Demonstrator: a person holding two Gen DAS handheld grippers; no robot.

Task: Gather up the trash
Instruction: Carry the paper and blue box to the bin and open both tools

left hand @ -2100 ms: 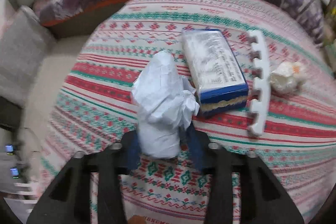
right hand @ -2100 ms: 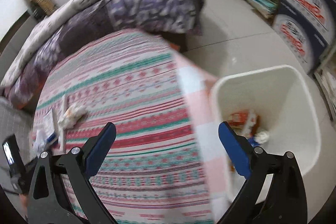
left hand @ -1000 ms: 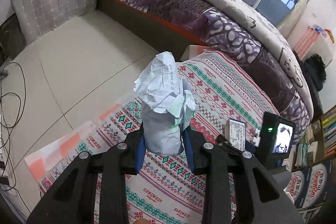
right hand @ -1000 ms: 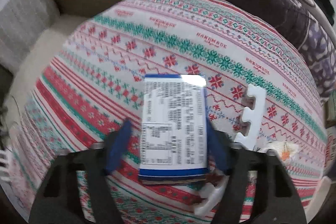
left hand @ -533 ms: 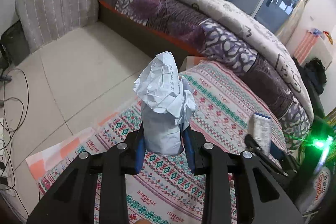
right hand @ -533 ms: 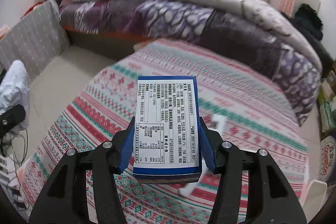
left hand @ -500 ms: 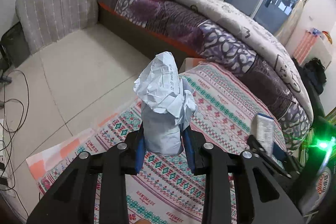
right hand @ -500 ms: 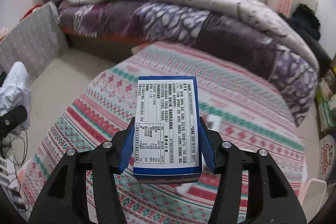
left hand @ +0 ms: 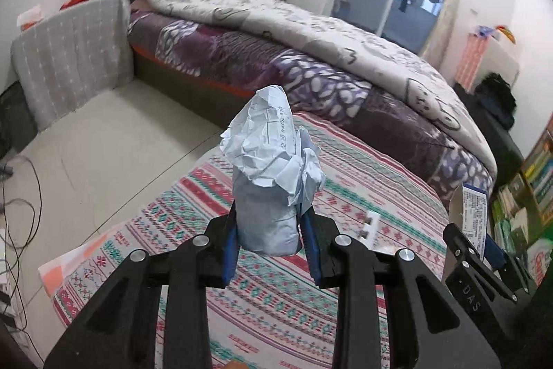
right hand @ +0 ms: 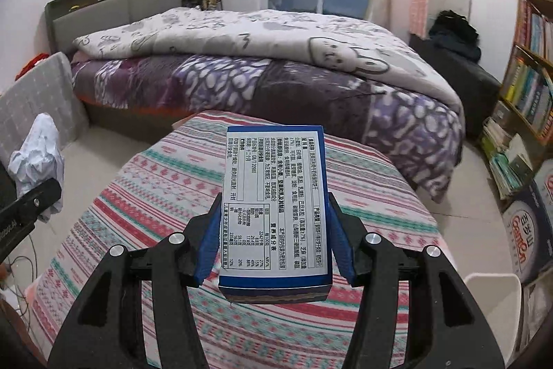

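Note:
My left gripper (left hand: pixel 269 244) is shut on a crumpled white paper wad (left hand: pixel 271 175), which stands upright between the blue pads, high above the patterned cloth (left hand: pixel 214 213). My right gripper (right hand: pixel 274 251) is shut on a blue and white food box (right hand: pixel 274 210), label side up. The box (left hand: pixel 475 213) and the right gripper show at the right edge of the left wrist view. At the left edge of the right wrist view are the paper wad (right hand: pixel 36 158) and a left finger (right hand: pixel 27 203). A white notched foam strip (left hand: pixel 369 223) lies on the cloth.
A white bin's rim (right hand: pixel 490 286) shows at the lower right of the right wrist view. A bed with purple and grey quilts (right hand: pixel 259 57) lies behind the cloth. Bookshelves (right hand: pixel 525 85) and printed cartons (right hand: pixel 528 244) stand at the right. Cables (left hand: pixel 20 213) trail on the tiled floor at left.
Both grippers have risen from the cloth and tilted up with their loads. The right gripper has lifted the box clear of the cloth; the bed and window now fill the background.

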